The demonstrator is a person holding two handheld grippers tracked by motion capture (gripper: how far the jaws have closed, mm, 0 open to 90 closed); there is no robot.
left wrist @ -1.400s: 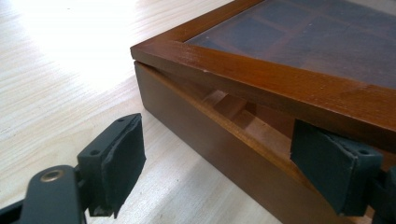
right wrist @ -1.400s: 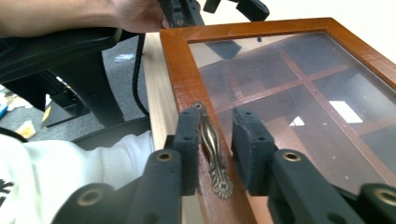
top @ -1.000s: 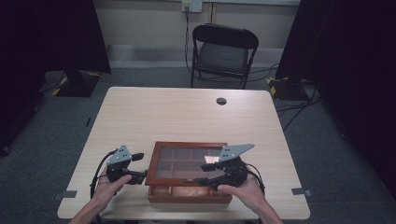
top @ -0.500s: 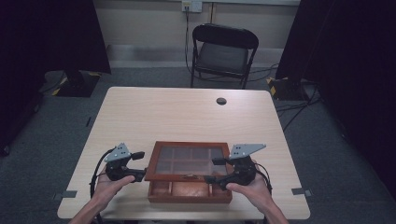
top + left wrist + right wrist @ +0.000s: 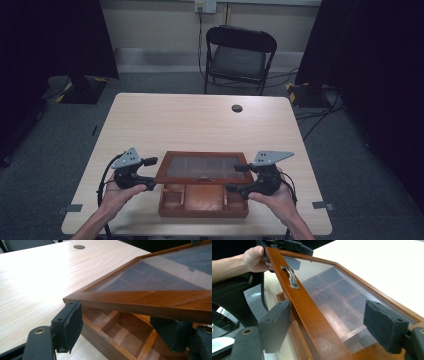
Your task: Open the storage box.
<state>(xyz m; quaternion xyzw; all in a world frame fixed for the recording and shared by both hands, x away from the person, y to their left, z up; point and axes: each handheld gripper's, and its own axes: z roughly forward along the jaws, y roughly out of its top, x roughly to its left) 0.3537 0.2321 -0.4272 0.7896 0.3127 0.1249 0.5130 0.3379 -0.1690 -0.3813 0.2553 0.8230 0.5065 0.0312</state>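
A brown wooden box [image 5: 202, 204] with several compartments stands near the table's front edge. Its glass-paned lid [image 5: 202, 167] is tilted up at the front, hinged at the back. My left gripper [image 5: 149, 174] is open at the lid's front left corner. In the left gripper view the lid frame [image 5: 140, 298] runs just above my open left gripper [image 5: 120, 325]. My right gripper [image 5: 236, 178] is open at the front right corner. In the right gripper view the front rail with its metal handle [image 5: 291, 277] passes between the jaws of my right gripper [image 5: 332, 322].
The pale wooden table [image 5: 200, 125] has a round black grommet [image 5: 237, 108] near its far edge. A black folding chair [image 5: 240, 55] stands beyond the table. Dark curtains hang on both sides.
The lid's front edge has risen and shows more of the compartments. My right gripper has shifted from the lid's front toward its right corner. The left gripper has barely moved.
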